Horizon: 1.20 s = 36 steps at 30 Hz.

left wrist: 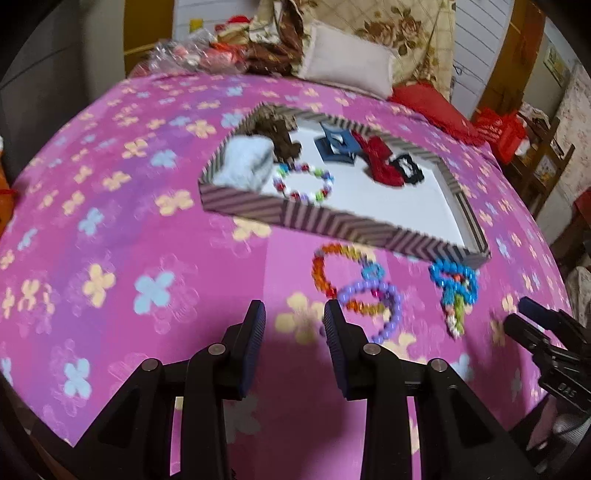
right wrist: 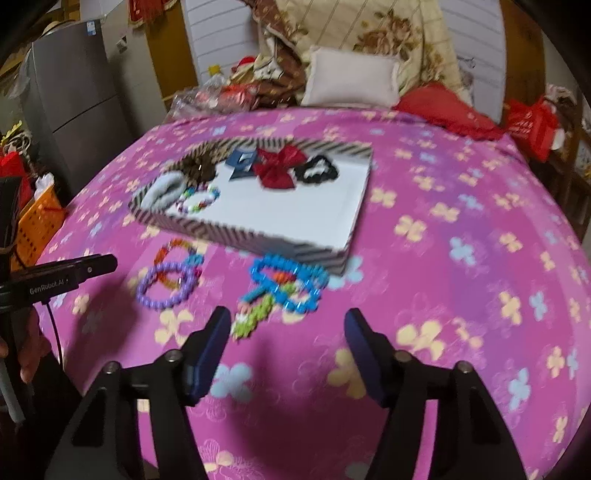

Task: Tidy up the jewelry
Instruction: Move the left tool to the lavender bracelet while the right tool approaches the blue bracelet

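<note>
A striped tray (left wrist: pixel 325 223) (right wrist: pixel 258 236) lies on the pink flowered bedspread. It holds a multicolour bead bracelet (left wrist: pixel 303 181) (right wrist: pixel 198 199), a red bow (left wrist: pixel 380 162) (right wrist: pixel 277 166), a blue clip (left wrist: pixel 336 146), a black scrunchie (left wrist: pixel 408 170) (right wrist: pixel 317 170), a brown piece and a pale cloth. In front of the tray lie an orange bracelet (left wrist: pixel 325 273) (right wrist: pixel 173 251), a purple bracelet (left wrist: pixel 373 306) (right wrist: pixel 166 288) and a blue bead piece (left wrist: pixel 454 284) (right wrist: pixel 288 280) with a green tail. My left gripper (left wrist: pixel 294 317) is open and empty, just left of the purple bracelet. My right gripper (right wrist: pixel 288 325) is open and empty, just short of the blue piece.
A white pillow (right wrist: pixel 351 79), red cushion (right wrist: pixel 443 107) and floral blanket (right wrist: pixel 388 29) lie at the bed's far end. A grey fridge (right wrist: pixel 74 99) and an orange basket (right wrist: pixel 37 221) stand left of the bed. Red bags (right wrist: pixel 532 122) sit at the right.
</note>
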Each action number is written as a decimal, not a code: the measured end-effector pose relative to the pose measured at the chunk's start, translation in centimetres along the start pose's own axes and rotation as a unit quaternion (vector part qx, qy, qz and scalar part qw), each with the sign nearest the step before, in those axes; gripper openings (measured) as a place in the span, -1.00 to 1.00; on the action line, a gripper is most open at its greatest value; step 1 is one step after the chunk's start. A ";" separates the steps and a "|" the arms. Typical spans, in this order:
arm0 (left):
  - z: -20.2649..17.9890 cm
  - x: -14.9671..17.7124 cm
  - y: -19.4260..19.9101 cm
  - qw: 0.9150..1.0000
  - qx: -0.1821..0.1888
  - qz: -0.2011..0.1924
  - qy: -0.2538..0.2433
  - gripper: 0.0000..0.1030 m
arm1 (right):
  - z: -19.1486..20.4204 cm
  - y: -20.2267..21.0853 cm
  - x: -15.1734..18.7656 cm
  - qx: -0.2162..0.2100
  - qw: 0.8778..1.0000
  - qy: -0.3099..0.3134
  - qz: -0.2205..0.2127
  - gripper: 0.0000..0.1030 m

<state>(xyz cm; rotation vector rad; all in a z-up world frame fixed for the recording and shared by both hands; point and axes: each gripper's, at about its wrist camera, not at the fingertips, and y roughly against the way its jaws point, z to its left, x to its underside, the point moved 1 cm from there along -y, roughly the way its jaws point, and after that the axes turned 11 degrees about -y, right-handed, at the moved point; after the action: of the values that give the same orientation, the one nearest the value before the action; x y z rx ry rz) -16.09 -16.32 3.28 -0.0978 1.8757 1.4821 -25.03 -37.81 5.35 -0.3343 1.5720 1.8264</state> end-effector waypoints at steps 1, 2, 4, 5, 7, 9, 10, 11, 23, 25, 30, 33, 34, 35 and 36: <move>0.0 0.1 -0.2 1.000 0.004 0.004 0.000 -0.50 | 0.0 -0.3 0.2 -0.001 1.000 0.001 0.005 0.25; -0.2 0.2 -0.6 1.000 0.007 0.010 -0.001 -0.50 | 0.0 -0.8 0.5 -0.003 1.000 0.001 0.010 0.23; -0.3 0.3 -1.0 1.000 0.009 0.016 -0.001 -0.50 | 0.0 -1.2 0.8 -0.009 1.000 -0.002 0.017 0.21; -0.4 0.4 -1.3 1.000 0.010 0.019 0.000 -0.50 | 0.0 -1.4 0.8 -0.013 1.000 -0.004 0.020 0.21; -0.5 0.4 -1.8 1.000 0.014 0.025 0.001 -0.50 | 0.2 -1.7 0.8 -0.015 1.000 -0.005 0.021 0.21; -0.7 0.5 -2.0 1.000 0.015 0.027 0.000 -0.50 | 0.3 -2.0 0.6 -0.011 1.000 -0.005 0.020 0.21; -0.8 0.4 -2.1 1.000 0.015 0.027 -0.001 -0.50 | 0.3 -2.2 0.5 -0.011 1.000 -0.007 0.018 0.20; -0.8 0.4 -2.2 1.000 0.014 0.027 -0.002 -0.50 | 0.2 -2.3 0.3 -0.011 1.000 -0.007 0.016 0.17; -1.0 0.2 -3.4 0.999 0.013 0.035 -0.004 -0.50 | 1.0 -5.0 -0.9 -0.014 0.999 0.041 0.027 -0.45; -1.2 0.1 -3.4 0.999 0.012 0.035 -0.007 -0.50 | 1.2 -5.5 -1.2 -0.009 0.998 0.054 0.028 -0.47; -1.7 -0.2 -3.7 0.999 0.013 0.036 -0.015 -0.50 | 1.7 -6.8 -1.7 -0.016 0.996 0.080 0.045 -0.47; -2.1 -0.3 -3.8 0.999 0.010 0.036 -0.026 -0.50 | 2.2 -7.2 -1.5 -0.006 0.994 0.098 0.047 -0.49; -2.2 -0.3 -3.9 0.999 0.010 0.036 -0.028 -0.50 | 2.2 -7.5 -1.4 -0.004 0.994 0.101 0.051 -0.49; -2.3 -0.4 -3.9 0.999 0.009 0.036 -0.033 -0.50 | 2.3 -7.4 -1.3 -0.005 0.993 0.104 0.047 -0.59; -2.3 -0.4 -4.0 0.999 0.009 0.035 -0.036 -0.50 | 2.2 -7.3 -1.3 -0.007 0.994 0.103 0.046 -0.73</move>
<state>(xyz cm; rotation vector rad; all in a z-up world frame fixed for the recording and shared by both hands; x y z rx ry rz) -15.06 -19.81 0.44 0.0305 1.8521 1.4952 -18.81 -36.00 1.07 -0.4782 1.7409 1.9238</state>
